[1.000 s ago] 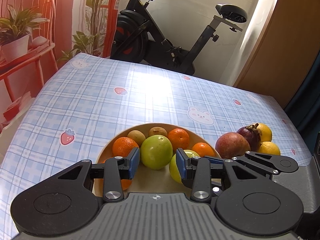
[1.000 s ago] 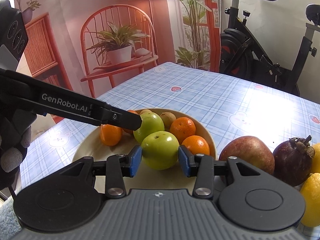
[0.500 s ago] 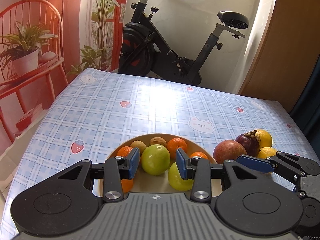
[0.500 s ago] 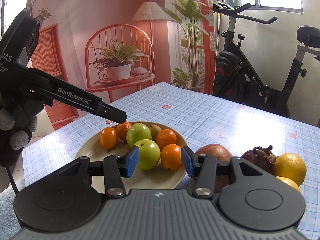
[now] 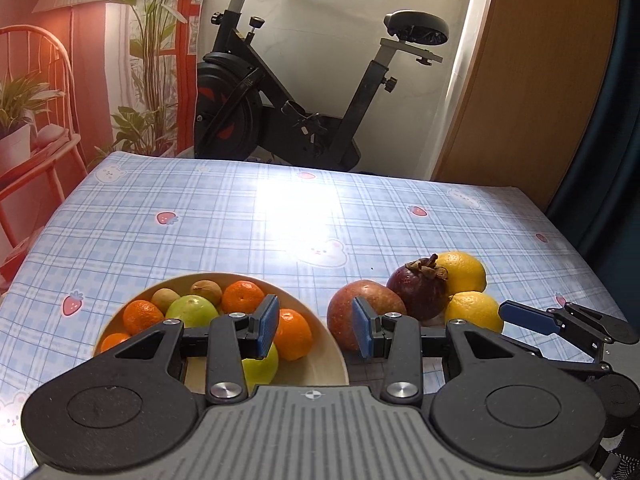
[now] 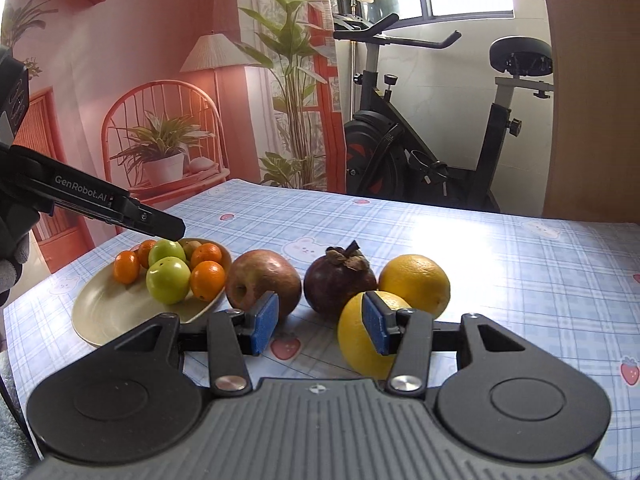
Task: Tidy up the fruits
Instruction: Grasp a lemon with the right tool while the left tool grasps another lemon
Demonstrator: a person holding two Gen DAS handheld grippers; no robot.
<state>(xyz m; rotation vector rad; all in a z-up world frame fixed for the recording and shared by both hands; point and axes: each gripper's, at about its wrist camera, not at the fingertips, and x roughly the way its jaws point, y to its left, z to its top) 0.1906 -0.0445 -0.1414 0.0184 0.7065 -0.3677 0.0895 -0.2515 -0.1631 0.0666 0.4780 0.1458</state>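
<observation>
Both grippers have pulled back and swung rightward since a second ago, away from the green apples they framed. Going left to right: the round beige plate [image 6: 100, 320] on the blue checked tablecloth [image 5: 240, 220] holds two green apples [image 6: 168, 280], small oranges [image 6: 207, 280] and brown kiwis [image 5: 206, 290]. Just beside it sit the reddish-brown apple [image 6: 264, 280], the dark purple mangosteen [image 6: 340, 280] and two yellow lemons [image 6: 416, 284]. The left gripper [image 5: 316, 330] hangs wide open and empty; the right gripper [image 6: 318, 328] is likewise spread, gripping nothing.
</observation>
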